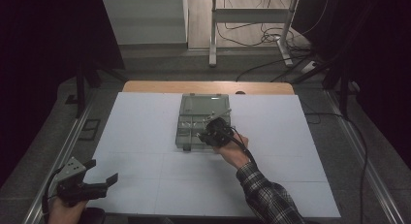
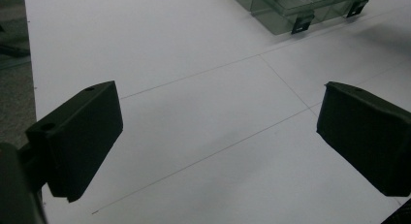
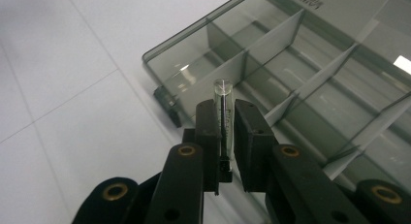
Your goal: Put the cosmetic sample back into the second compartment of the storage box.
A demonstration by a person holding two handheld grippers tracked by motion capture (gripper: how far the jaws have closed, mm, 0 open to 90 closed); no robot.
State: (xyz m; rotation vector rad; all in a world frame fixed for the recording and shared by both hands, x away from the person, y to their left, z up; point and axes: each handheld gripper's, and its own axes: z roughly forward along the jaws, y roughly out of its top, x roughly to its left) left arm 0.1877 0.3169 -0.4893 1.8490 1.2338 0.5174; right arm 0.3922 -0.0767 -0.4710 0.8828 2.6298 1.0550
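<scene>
A clear grey compartment box lies open at the middle of the white table, its lid folded back. My right gripper hovers over the box's near right part. In the right gripper view my right gripper is shut on a small clear glass tube, which stands up between the jaws above the box's corner compartment. My left gripper rests at the table's near left corner, open. Its jaws stand wide apart over bare table in the left gripper view, where the box's front edge with its latches lies far off.
White board covers the table, with thin seam lines. A wooden strip runs along the far edge. Beyond it stand a metal frame leg and loose cables on the floor. Dark rails flank both table sides.
</scene>
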